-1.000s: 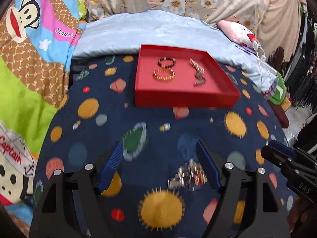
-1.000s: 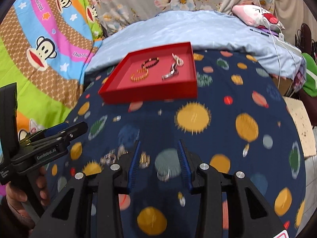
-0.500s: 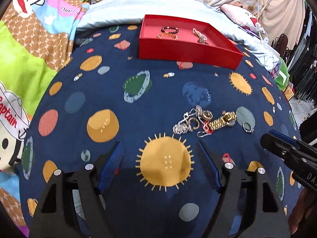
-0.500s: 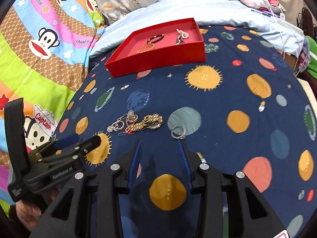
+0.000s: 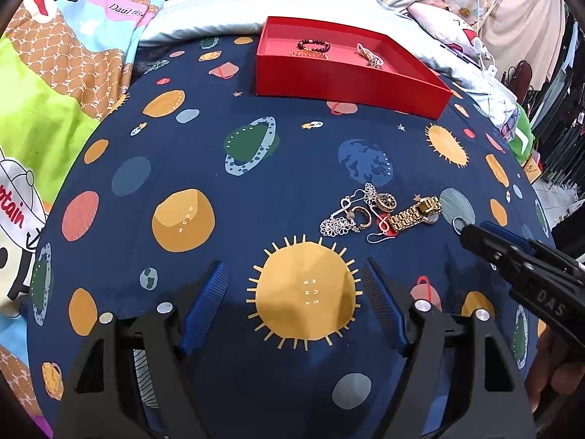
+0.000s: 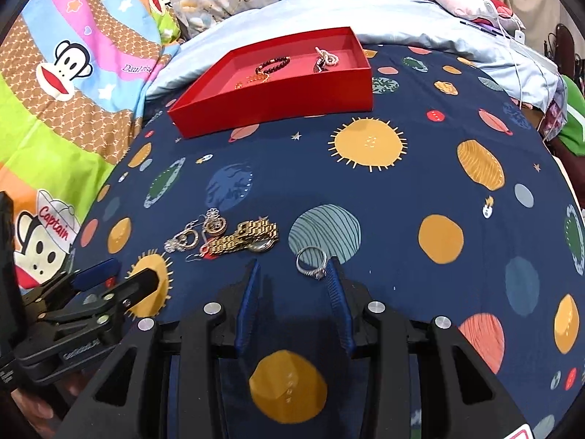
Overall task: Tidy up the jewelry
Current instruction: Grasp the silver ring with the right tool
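Navy cotton, printed with planets and suns: that is the bedspread (image 5: 190, 168) under both your tools, drawn over a bed. At 10 o'clock in the right wrist view a bright cartoon-monkey blanket (image 6: 69, 84) lies bunched; a pale blue quilt (image 6: 420, 18) runs along 12, floral fabric behind it.

Red tray (image 6: 278, 98) at 11 o'clock in that view, resting on the spread; a dark bead bracelet (image 6: 272, 64), a gold one and a pale chain inside.

Loose pile at mid-spread: gold watch (image 5: 413, 214) touching silver earrings (image 5: 351, 216).

Your right gripper (image 6: 292, 267): jaws partly apart, grasping nothing; a silver ring (image 6: 310, 261) lies on the cloth between its tips, close against the right-hand pad.

Your left gripper (image 5: 294, 272): jaws wide, released, over a printed sun, the pile at its 1 o'clock.
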`<state>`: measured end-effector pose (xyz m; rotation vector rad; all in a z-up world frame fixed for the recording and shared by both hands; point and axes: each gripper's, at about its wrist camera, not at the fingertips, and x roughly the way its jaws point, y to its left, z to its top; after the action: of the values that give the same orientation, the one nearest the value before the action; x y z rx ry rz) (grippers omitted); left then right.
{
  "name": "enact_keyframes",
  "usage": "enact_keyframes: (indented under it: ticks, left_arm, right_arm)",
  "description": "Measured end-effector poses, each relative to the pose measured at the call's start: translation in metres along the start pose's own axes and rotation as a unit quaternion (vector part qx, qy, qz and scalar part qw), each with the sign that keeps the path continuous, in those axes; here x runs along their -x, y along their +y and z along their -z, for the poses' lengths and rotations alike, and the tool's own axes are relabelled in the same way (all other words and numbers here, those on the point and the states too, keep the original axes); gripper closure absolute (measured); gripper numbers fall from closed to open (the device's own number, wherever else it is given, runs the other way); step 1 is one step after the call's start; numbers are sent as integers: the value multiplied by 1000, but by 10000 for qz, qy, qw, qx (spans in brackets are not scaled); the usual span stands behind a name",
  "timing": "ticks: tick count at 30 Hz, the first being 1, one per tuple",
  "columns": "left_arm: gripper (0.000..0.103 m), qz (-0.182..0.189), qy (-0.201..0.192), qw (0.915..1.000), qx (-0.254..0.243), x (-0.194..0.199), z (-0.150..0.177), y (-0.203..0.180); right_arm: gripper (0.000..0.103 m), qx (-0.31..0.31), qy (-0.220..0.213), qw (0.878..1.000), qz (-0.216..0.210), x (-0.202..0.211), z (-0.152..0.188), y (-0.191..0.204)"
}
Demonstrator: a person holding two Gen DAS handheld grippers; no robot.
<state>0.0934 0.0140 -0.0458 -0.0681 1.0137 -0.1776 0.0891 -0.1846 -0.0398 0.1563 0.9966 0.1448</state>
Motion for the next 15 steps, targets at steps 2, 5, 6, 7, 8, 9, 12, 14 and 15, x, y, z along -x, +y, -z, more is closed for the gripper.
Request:
enact_keyframes:
  ticks: [2,5,6,7,8,9,12,14,15]
  left_arm:
    - [30,3,9,10000,17,0,0,1]
    - [30,-1,22,10000,31,-1,-1,2]
    - [30,6,25,10000,36,-1,-1,2]
    - [30,5,24,10000,32,-1,-1,2]
    - [30,6,27,10000,28,-1,-1,2]
    - [30,15,33,10000,21,-1,-1,2]
    - [30,42,30,10000,-19,-2,-1,-1]
    - [30,63,30,10000,-44,-2,0,-3]
    - [30,69,35,10000,-53,-3,0,-4]
  right_arm:
    - [67,17,26,10000,15,-4,-1,-1]
    - [67,66,43,9999,79,-9,-1,-2]
    - [68,91,16,9999,103,-9,0,-1]
    - [69,134,4,9998,153,-9,0,-1]
    - [73,176,-4,9996,202,-10,1,0]
    - [76,246,-17,9993,290,-10,1,2]
    - [85,305,-38,9987,408,-11,1,1]
    - [86,260,-39,9989,393,-10,1,-2]
    - [87,226,-39,9990,373,-10,1,-3]
